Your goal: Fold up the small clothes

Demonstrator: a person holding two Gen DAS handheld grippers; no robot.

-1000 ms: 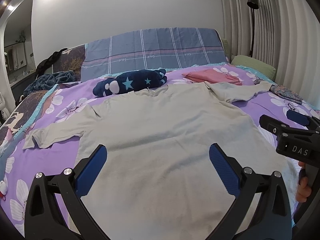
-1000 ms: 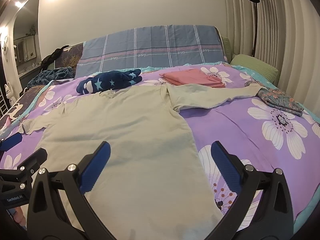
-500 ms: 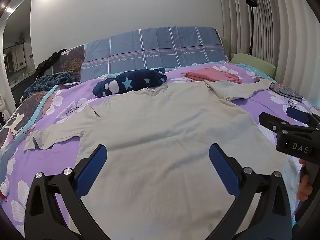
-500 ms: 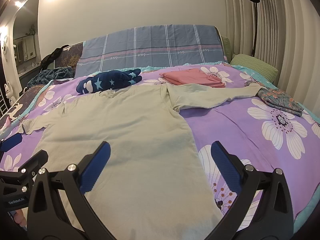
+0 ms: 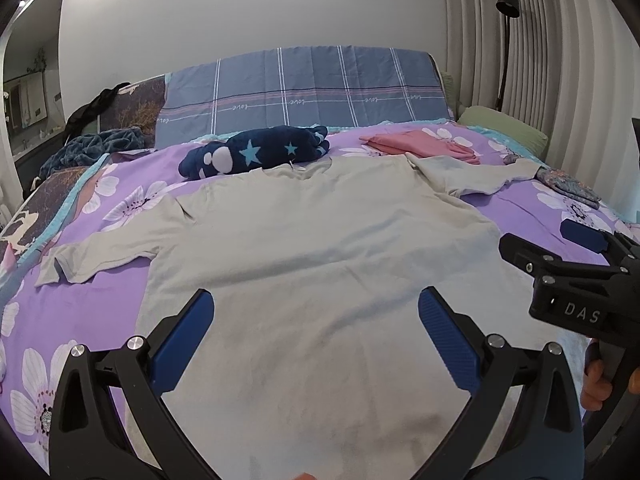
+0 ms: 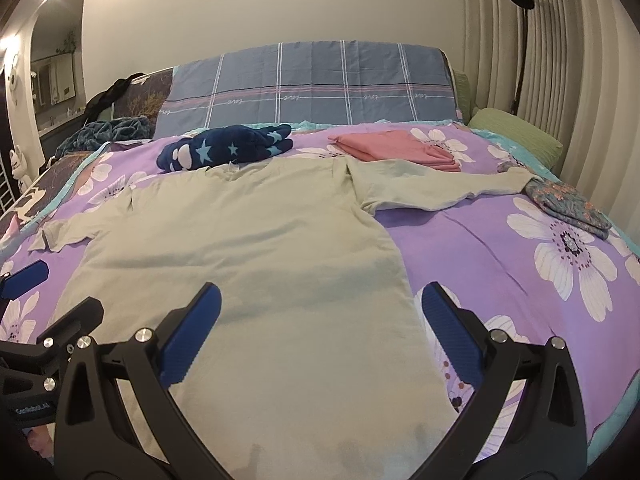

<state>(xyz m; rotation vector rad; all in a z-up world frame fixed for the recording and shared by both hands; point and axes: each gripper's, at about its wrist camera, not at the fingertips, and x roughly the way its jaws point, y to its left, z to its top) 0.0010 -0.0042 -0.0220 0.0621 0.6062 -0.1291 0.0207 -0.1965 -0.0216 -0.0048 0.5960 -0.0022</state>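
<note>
A pale grey-green T-shirt lies flat and spread on the purple flowered bedsheet, collar toward the headboard, both sleeves out. It also shows in the right wrist view. My left gripper is open and empty, above the shirt's lower part. My right gripper is open and empty, over the shirt's lower right edge. The right gripper also shows at the right of the left wrist view.
A navy star-patterned bundle and a folded pink garment lie beyond the collar. A patterned folded cloth lies by the right sleeve. A plaid blue headboard cover, a green pillow and curtains stand behind.
Both grippers stay open. The views have shifted only slightly; the shirt has not moved.
</note>
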